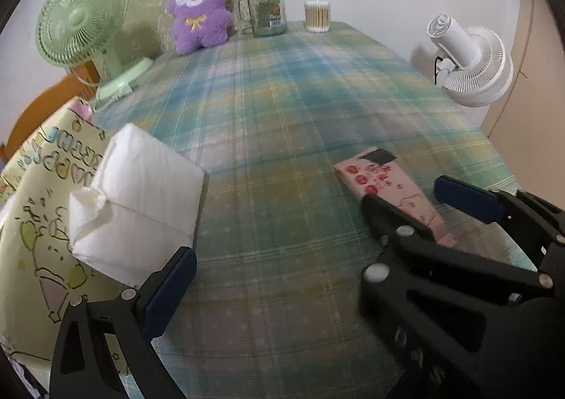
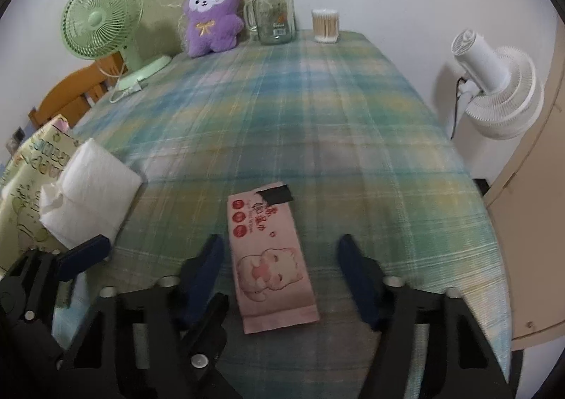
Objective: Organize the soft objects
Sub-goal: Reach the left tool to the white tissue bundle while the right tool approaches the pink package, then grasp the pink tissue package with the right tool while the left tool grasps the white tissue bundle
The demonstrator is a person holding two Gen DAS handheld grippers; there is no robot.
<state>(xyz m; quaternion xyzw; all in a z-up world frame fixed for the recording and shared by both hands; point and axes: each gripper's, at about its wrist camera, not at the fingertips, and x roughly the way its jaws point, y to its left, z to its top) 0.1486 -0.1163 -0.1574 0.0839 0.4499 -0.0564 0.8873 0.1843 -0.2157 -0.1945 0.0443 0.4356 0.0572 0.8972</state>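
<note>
A pink wet-wipes pack [image 2: 270,254] lies flat on the plaid tablecloth [image 2: 282,109]. My right gripper [image 2: 280,268] is open, its jaws on either side of the pack's near half. In the left wrist view the right gripper [image 1: 416,201] shows open around the pack [image 1: 385,183]. A white tissue pack [image 1: 137,201] leans on a printed gift bag [image 1: 39,215] at the left. My left gripper [image 1: 282,279] is open and empty, its left finger near the tissue pack. The tissue pack [image 2: 88,194] also shows in the right wrist view. A purple plush [image 1: 199,10] sits at the back.
A green desk fan [image 1: 83,17] stands at the back left. A glass jar [image 1: 265,7] and a cotton-swab cup [image 1: 317,16] stand at the back. A white fan [image 1: 469,60] is off the table's right edge. A wooden chair [image 2: 70,95] is at the left.
</note>
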